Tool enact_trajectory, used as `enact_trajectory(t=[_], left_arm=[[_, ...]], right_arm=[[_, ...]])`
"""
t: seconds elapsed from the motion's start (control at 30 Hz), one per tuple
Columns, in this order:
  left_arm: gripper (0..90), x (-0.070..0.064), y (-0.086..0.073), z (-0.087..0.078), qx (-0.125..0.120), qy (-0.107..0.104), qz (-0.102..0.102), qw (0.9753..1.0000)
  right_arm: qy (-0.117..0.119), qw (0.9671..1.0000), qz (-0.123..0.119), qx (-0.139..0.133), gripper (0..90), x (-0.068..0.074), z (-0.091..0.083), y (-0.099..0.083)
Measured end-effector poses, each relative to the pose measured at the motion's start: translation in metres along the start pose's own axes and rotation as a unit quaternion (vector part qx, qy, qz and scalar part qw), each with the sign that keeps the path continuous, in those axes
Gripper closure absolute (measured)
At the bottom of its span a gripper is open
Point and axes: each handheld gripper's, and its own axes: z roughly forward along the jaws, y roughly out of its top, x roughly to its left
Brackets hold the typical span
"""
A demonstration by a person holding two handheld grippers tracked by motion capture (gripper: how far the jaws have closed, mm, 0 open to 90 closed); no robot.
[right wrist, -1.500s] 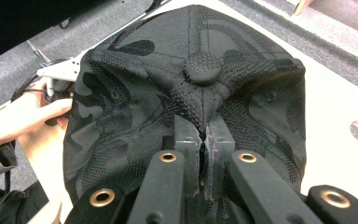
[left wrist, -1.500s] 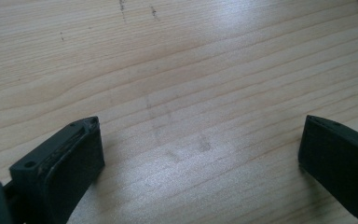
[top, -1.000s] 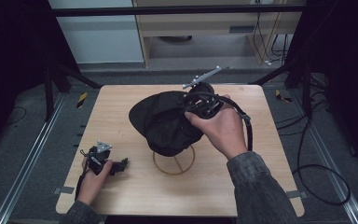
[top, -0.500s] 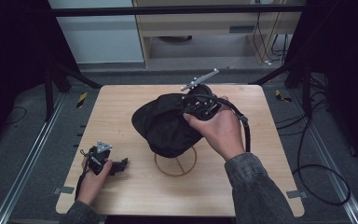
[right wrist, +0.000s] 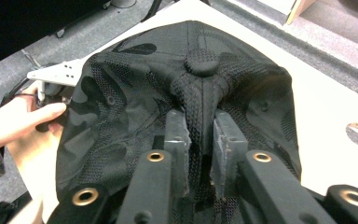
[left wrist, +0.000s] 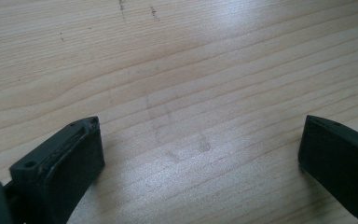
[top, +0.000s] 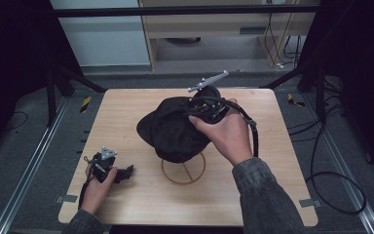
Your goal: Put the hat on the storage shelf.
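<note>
Right tongs (right wrist: 200,140) clamped on a fold of the black cap (right wrist: 177,93), pinching the mesh crown fabric just below the top button (right wrist: 201,61). In the high view the cap (top: 175,127) sits mid-counter, held above the wire ring stand (top: 183,168), which is at 6 o'clock of the cap and partly covered by it. Right hand (top: 226,134) grips from the cap's 3 o'clock side.

Left tongs (left wrist: 200,154) wide apart, holding nothing, bare wood of the counter (left wrist: 191,70) between the jaws. In the high view the left tongs (top: 121,173) rest on the counter (top: 126,112) at about 8 o'clock of the cap, well apart from it, left hand (top: 97,187) on the body.
</note>
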Motion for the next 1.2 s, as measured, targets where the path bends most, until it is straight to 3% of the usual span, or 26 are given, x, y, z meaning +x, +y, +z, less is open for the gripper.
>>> enact_trajectory(t=[0.1,0.5,1.2], left_arm=[[0.0,0.0,0.0,0.0,0.0,0.0,0.0,1.0],[0.0,0.0,0.0,0.0,0.0,0.0,0.0,1.0],[0.0,0.0,0.0,0.0,0.0,0.0,0.0,1.0]], right_arm=[[-0.004,1.0,0.002,-0.004,72.3,-0.001,0.001,0.0],[0.004,1.0,0.001,0.002,69.3,0.0,0.001,-0.002],[-0.008,0.9997,0.015,-0.015,67.7,-0.016,-0.026,-0.018]])
